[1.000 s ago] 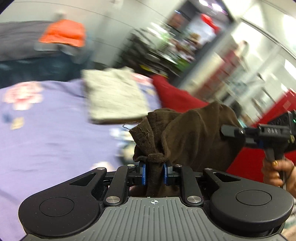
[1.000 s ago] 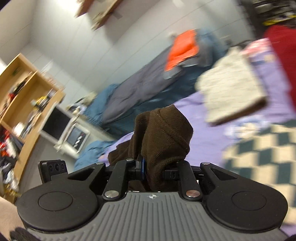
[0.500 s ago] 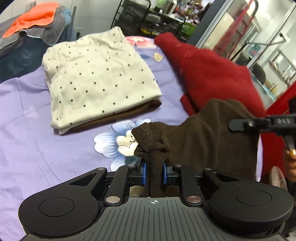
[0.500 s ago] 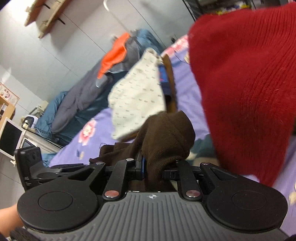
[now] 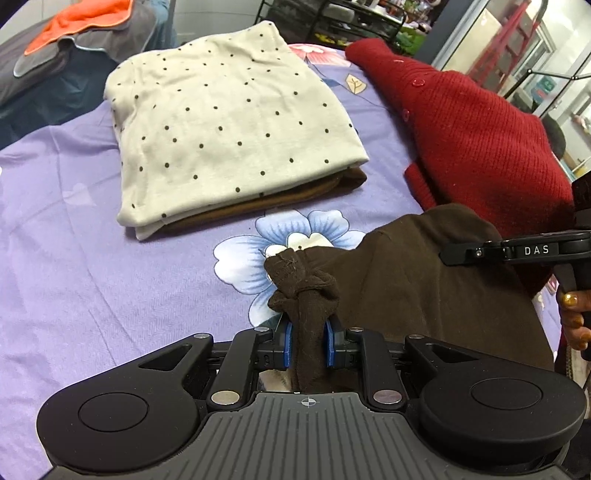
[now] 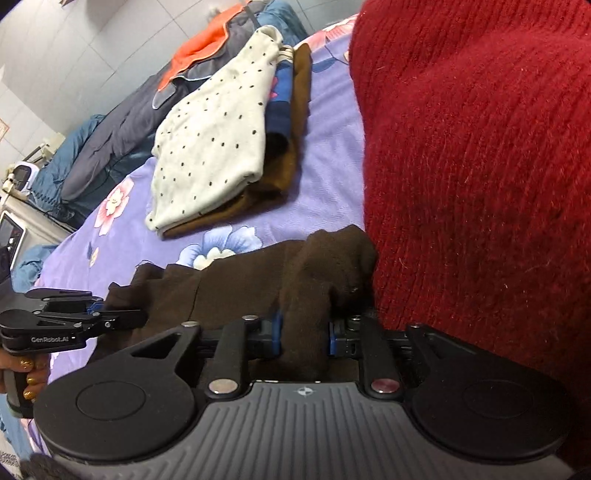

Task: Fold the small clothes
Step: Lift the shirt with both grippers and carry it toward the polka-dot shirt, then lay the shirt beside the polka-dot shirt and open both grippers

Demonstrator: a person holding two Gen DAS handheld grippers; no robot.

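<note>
A dark brown garment (image 5: 413, 273) hangs between both grippers, low over the purple flowered bed sheet (image 5: 74, 280). My left gripper (image 5: 308, 341) is shut on a bunched corner of it. My right gripper (image 6: 304, 339) is shut on the other corner; the brown cloth (image 6: 236, 284) stretches left toward the left gripper (image 6: 85, 321), seen at the left edge. The right gripper (image 5: 517, 251) shows at the right of the left wrist view.
A folded stack topped by a cream polka-dot garment (image 5: 229, 122) lies on the sheet ahead; it also shows in the right wrist view (image 6: 218, 147). A red knitted sweater (image 5: 480, 140) lies at the right, close against my right gripper (image 6: 480, 147). Orange and grey bedding (image 5: 74, 29) lies at the back left.
Both grippers have come down toward the bed with the brown garment. The folded stack and the red sweater are now closer, and the brown cloth hangs lower and more spread.
</note>
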